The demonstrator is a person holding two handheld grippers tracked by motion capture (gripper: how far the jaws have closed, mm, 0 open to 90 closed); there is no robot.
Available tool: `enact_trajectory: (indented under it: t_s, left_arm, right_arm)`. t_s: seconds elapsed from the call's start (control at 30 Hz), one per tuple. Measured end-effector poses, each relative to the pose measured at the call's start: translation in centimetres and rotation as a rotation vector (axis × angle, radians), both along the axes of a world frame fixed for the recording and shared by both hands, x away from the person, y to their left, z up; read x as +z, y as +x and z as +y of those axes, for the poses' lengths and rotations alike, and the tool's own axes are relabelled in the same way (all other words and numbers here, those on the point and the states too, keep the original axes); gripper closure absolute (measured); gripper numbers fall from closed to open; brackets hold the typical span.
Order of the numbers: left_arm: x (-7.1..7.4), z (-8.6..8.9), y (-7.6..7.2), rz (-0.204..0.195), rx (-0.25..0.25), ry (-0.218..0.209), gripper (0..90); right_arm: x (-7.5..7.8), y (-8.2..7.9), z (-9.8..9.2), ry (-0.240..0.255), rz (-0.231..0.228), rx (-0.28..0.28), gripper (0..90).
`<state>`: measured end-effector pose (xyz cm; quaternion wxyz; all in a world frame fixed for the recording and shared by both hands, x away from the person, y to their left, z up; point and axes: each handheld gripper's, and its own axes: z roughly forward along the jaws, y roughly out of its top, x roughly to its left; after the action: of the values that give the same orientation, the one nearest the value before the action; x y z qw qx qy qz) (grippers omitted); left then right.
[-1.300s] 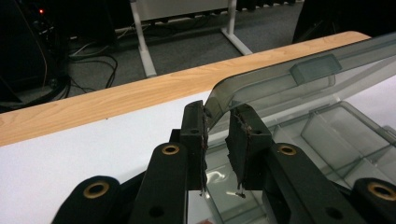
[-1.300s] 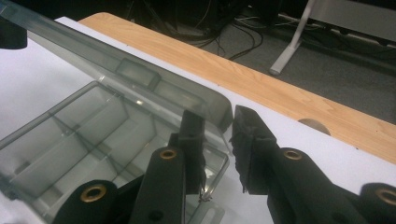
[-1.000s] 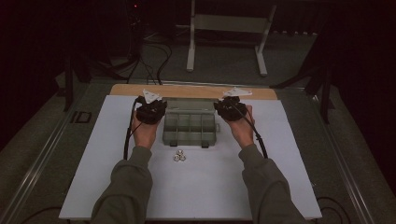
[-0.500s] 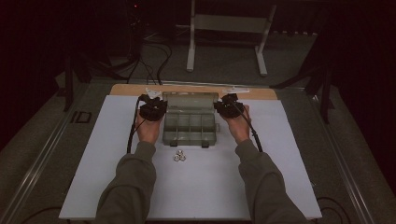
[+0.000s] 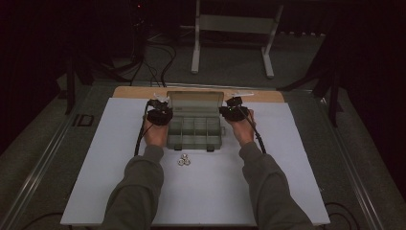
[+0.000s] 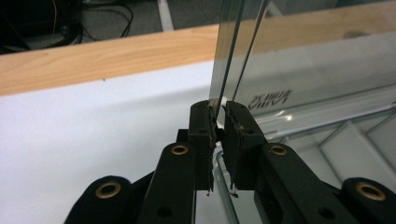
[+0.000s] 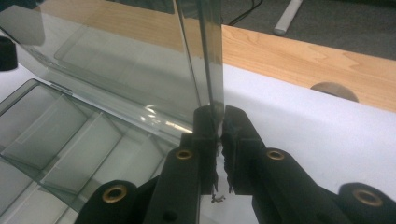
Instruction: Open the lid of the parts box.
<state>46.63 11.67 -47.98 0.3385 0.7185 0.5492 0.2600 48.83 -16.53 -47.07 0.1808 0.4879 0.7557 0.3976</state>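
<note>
Gripping the clear lid (image 5: 195, 100) of a compartment box (image 5: 194, 130) from both sides, the 2 grippers sit at the far corners of the box in the high view. The left gripper (image 5: 159, 114) is at the box's 10 o'clock corner, the right gripper (image 5: 234, 111) at its 2 o'clock corner, each held in a hand with a grey sleeve running back toward 6 o'clock.

From the left gripper view, the left gripper's (image 6: 219, 122) 2 black jaws are pinched on the lid's side edge (image 6: 229, 56), which rises toward 12 o'clock between them; the jaws have just been closing, with the edge between them. The lid stands close to upright, its panel stretching off toward 3 o'clock, with the box's clear dividers (image 6: 355, 135) below it at 4 o'clock.

From the right gripper view, the right gripper's (image 7: 219, 122) jaws likewise clamp the lid's opposite edge (image 7: 210, 56), having just been closing on it. The panel there spreads toward 9 o'clock, and the box's compartments (image 7: 60, 149) lie at 8 o'clock.

The box rests on a white mat (image 5: 287, 158), just short of a wooden strip (image 5: 139, 92) along the mat's far side at 12 o'clock. 3 small metal pieces (image 5: 184, 160) lie together on the mat at the box's 6 o'clock, just beside its near wall, apart from both grippers.
</note>
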Motion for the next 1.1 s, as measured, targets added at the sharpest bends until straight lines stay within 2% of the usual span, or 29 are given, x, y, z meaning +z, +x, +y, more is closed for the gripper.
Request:
enact_trajectory:
  t_s: [0.2,0.23,0.4,0.6,0.83,1.1]
  left_arm:
    - [-0.40,-0.26,0.13,0.023,0.007,0.027,82.5]
    - [-0.46,-0.26,0.15,0.028,0.007,0.027,82.5]
    - [-0.78,-0.35,0.15,0.038,0.002,0.050,82.1]
    - [-0.91,-0.28,0.13,0.046,-0.005,0.052,81.4]
    - [-0.97,0.04,-0.06,0.045,-0.034,0.038,78.4]
    - [-0.91,0.56,-0.73,0.013,-0.047,-0.020,73.7]
  right_arm:
    - [-0.06,0.16,0.12,-0.005,0.002,-0.008,84.1]
    - [-0.14,0.34,0.23,-0.012,0.022,-0.014,84.2]
    - [0.19,0.83,0.77,-0.042,0.037,-0.032,84.2]
    - [0.05,0.98,0.87,-0.049,0.053,-0.036,83.7]
    - [-0.37,0.72,0.96,-0.047,0.062,-0.028,80.1]
    - [-0.46,0.22,0.64,-0.034,0.039,-0.009,73.1]
